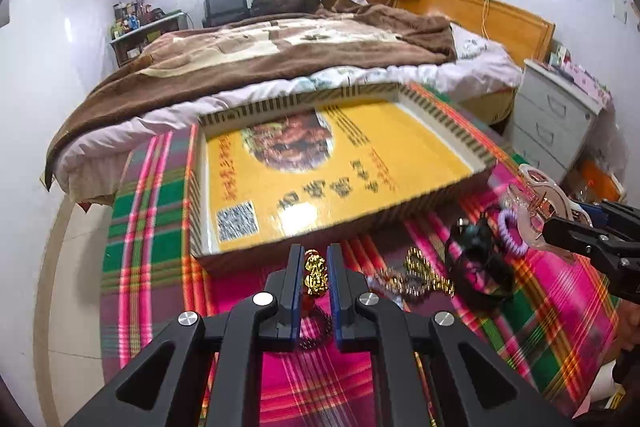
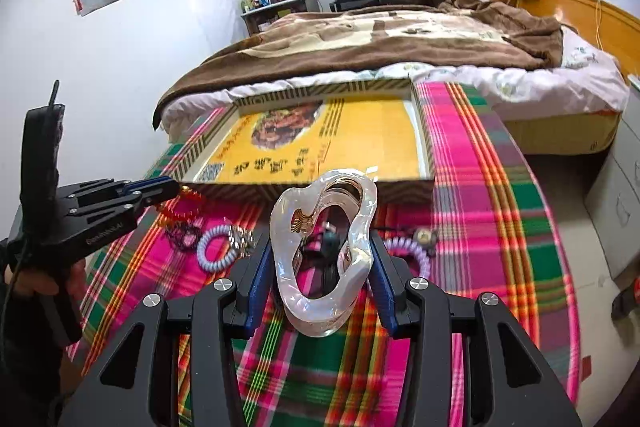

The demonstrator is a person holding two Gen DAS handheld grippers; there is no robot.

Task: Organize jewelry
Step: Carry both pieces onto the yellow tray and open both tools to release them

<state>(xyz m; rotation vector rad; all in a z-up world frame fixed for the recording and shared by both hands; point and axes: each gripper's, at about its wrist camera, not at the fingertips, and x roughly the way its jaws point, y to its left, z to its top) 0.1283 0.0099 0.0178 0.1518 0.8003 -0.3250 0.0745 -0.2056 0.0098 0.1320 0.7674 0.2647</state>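
A gold charm bracelet [image 1: 315,273], strung with dark and reddish beads, is pinched between the blue pads of the left gripper [image 1: 316,269], just short of the near wall of the shallow yellow-lined box [image 1: 400,147]. The right gripper [image 2: 320,255] is clamped on a clear, pearly hair claw clip [image 2: 324,251], held upright with its spring showing, also near the box's front edge.

On the plaid cloth [image 2: 480,167] between the two tools lie the remaining pieces: a gold chain [image 1: 416,275], a black hair tie [image 1: 476,259] and a lilac coil hair tie [image 2: 214,247], with a second lilac coil [image 2: 416,251] to the right. The box floor shows nothing in it yet.

Both hands seem to be mid-carry, so the step in hand looks like the first deposits. Next, each tool likely needs to clear the striped wall, move over the yellow floor, and spread there; setting the two pieces well apart would leave room for the rest. The dangling beads could catch on the box's near wall.
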